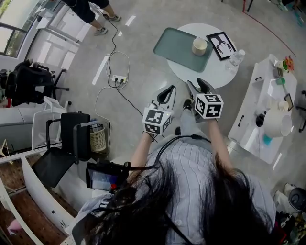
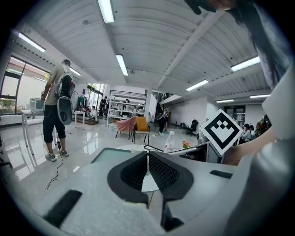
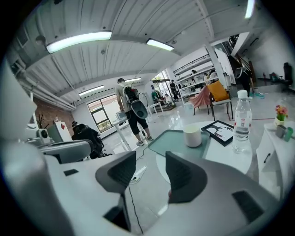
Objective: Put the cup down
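Note:
A cream cup stands upright on the green tray on the round white table; in the right gripper view the cup stands on the tray's right end. Both grippers hover over the floor short of the table, well apart from the cup. My left gripper has its jaws together with nothing in them, and they meet in its own view. My right gripper is open, with only floor and table edge in the gap between its jaws.
A framed picture and a water bottle share the round table. A white side table with cups and clutter stands at right. A power strip with cables lies on the floor; a black chair and wire bin stand at left. A person stands far back.

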### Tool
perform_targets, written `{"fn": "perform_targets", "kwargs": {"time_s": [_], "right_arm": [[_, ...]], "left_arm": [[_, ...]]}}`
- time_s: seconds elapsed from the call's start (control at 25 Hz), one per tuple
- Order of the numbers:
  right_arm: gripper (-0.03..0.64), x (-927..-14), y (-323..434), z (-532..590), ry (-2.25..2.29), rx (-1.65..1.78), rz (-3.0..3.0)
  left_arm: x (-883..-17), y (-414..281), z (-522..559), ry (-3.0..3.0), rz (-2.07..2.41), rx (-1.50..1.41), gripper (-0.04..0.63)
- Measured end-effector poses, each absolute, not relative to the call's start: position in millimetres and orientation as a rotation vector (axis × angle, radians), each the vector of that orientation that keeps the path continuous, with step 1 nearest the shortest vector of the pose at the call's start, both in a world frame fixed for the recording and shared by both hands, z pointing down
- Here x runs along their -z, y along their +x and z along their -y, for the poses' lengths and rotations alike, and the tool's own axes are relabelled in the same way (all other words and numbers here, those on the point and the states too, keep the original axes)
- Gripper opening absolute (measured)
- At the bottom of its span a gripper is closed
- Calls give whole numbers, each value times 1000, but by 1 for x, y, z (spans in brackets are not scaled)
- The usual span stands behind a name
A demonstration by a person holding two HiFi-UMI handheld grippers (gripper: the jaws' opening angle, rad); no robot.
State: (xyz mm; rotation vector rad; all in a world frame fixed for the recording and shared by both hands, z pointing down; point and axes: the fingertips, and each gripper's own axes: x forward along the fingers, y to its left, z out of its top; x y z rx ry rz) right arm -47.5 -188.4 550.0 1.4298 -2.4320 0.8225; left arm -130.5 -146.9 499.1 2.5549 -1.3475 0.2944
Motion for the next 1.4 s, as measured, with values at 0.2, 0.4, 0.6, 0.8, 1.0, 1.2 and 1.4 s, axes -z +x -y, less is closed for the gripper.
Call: {"fn": "perform_targets", "kwargs": {"time_s": [0.2, 0.4, 0.6, 0.8, 1.0, 1.2, 1.4], "right_arm": [[210, -544, -48, 150, 1382, -748, 2425], [181, -541, -48, 124, 1352, -713, 2413], [161, -529, -46, 102, 1353, -709, 2421], [143, -527, -37, 92, 1338, -710, 2427], [128, -528, -31, 84, 1317, -718, 2433], [120, -523, -21, 74, 1270, -704, 2456], [112, -516, -3, 49, 1229, -708, 2490]], "left_arm": [[-497, -129, 119, 2537, 1350, -241, 18], [-497, -121, 99, 2528, 1343, -197, 17], [-495, -114, 83, 2525, 1328, -180, 18], [-499, -98, 70, 2535, 1307, -208, 17], [-499, -89, 64, 2534, 1318, -219, 17], [-483, -76, 60, 2526, 1359, -170, 18], [-471, -51, 42, 2526, 1391, -152, 18]]}}
